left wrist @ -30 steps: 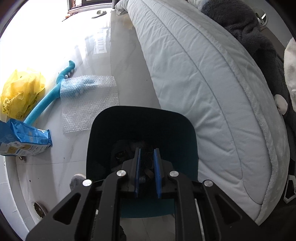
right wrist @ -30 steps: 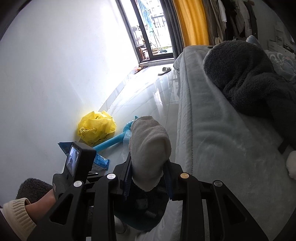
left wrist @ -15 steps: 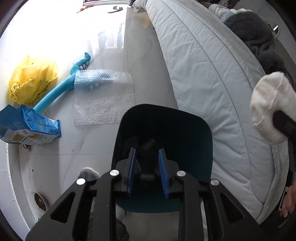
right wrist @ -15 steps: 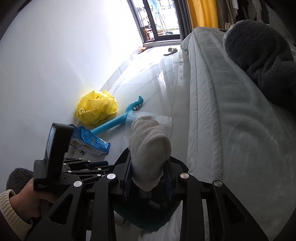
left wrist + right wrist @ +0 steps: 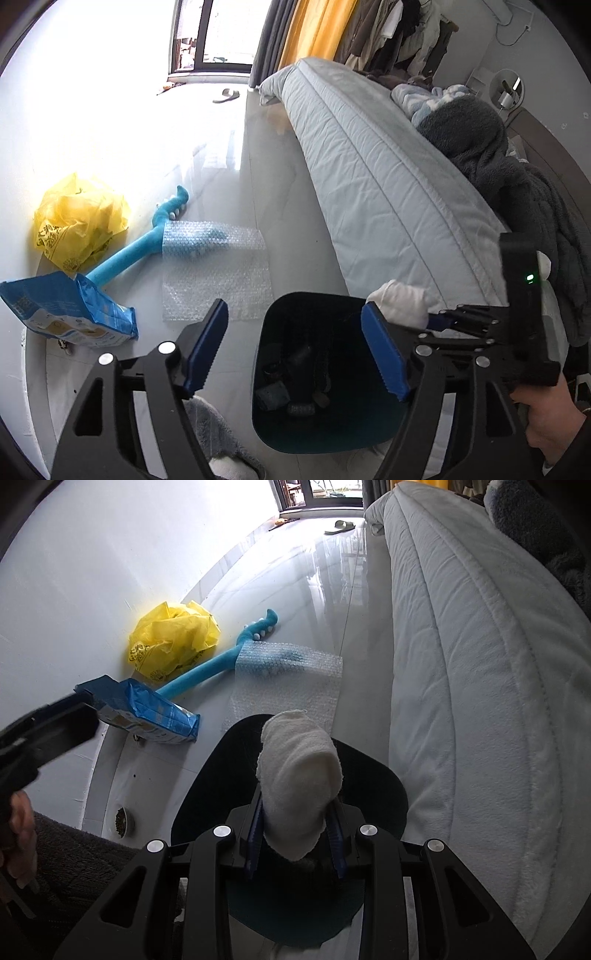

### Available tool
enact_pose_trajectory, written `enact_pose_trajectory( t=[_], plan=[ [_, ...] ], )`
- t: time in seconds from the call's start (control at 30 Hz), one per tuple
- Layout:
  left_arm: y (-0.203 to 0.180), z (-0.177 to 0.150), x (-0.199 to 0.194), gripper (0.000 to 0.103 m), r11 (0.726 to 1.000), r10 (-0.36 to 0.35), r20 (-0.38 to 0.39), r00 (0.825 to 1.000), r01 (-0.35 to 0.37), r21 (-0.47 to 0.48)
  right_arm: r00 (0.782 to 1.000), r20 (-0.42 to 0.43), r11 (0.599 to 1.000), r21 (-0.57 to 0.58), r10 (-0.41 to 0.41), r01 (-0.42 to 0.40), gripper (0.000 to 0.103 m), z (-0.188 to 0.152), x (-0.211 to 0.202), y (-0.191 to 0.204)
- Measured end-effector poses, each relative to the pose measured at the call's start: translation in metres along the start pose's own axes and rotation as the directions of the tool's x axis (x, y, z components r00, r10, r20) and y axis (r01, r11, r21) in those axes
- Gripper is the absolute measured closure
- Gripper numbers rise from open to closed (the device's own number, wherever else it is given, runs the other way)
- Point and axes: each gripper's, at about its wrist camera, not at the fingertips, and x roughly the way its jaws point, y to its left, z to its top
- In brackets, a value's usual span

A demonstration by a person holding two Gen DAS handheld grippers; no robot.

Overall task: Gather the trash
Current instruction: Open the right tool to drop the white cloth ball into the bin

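Right wrist view: my right gripper [image 5: 297, 834] clamps a white fleecy sock [image 5: 299, 771], soft and rounded, over the dark plastic bin [image 5: 384, 786]. My left gripper [image 5: 291, 347] has just been opening and I see its blue ribbed pads wide apart, nothing between them, above the bin's mouth. On the glossy floor: bubble wrap [image 5: 218, 273], clear and flat; blue foam stick [image 5: 125, 258] partly under it; crumpled yellow bag [image 5: 81, 225]; blue packet [image 5: 70, 314]. A quilted bed [image 5: 388, 192] flanks the bin.
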Motion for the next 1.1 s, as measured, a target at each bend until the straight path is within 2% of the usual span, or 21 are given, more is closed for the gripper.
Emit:
enact_pose_trajectory(
  t=[0.2,0.4,0.47,0.5,0.53,0.6,0.73,0.8,0.9,1.1],
  plan=[
    [-0.003,0.011,-0.023,0.015,1.0,-0.018,0.104,0.994,0.019,-0.005,0.999,-0.046,1.0,-0.018,-0.004,0.003,0.072,-0.001,0.017,0.006],
    [-0.014,0.02,-0.049,0.012,0.999,-0.031,0.214,0.976,0.027,0.023,0.994,-0.106,0.999,-0.049,0.013,-0.018,0.071,-0.007,0.035,0.015],
    [-0.02,0.022,-0.056,0.011,0.999,-0.032,0.239,0.971,0.022,0.047,0.993,-0.116,0.997,-0.081,-0.019,0.009,0.071,-0.011,0.037,0.019],
    [-0.023,0.022,-0.06,0.011,0.998,-0.035,0.249,0.968,0.019,0.068,0.993,-0.118,0.996,-0.09,-0.026,0.015,0.068,-0.011,0.037,0.02],
    [-0.026,0.021,-0.063,0.011,0.996,-0.035,0.26,0.965,0.013,0.088,0.993,-0.116,0.996,-0.09,-0.023,0.013,0.061,-0.012,0.036,0.02],
    [-0.031,0.02,-0.068,0.011,0.994,-0.039,0.277,0.96,0.008,0.112,0.995,-0.097,0.997,-0.079,-0.013,0.005,0.054,-0.01,0.031,0.019],
    [-0.037,0.024,-0.076,0.01,0.995,-0.051,0.316,0.947,0.02,0.1,0.999,-0.052,0.997,-0.072,0.004,-0.007,0.04,-0.008,0.016,0.018],
    [-0.041,0.025,-0.081,0.01,0.994,-0.048,0.338,0.94,0.011,0.11,0.999,-0.029,0.997,-0.079,0.016,-0.019,0.038,-0.008,0.006,0.018],
    [-0.047,0.029,-0.089,0.009,0.994,-0.069,0.361,0.93,0.035,0.101,1.0,0.014,0.997,-0.08,0.024,-0.023,0.032,-0.007,-0.012,0.017],
    [-0.066,0.041,-0.104,0.008,0.989,-0.11,0.401,0.91,0.061,0.135,0.99,0.141,0.995,-0.095,0.014,-0.001,0.027,-0.007,-0.063,0.014]
  ],
)
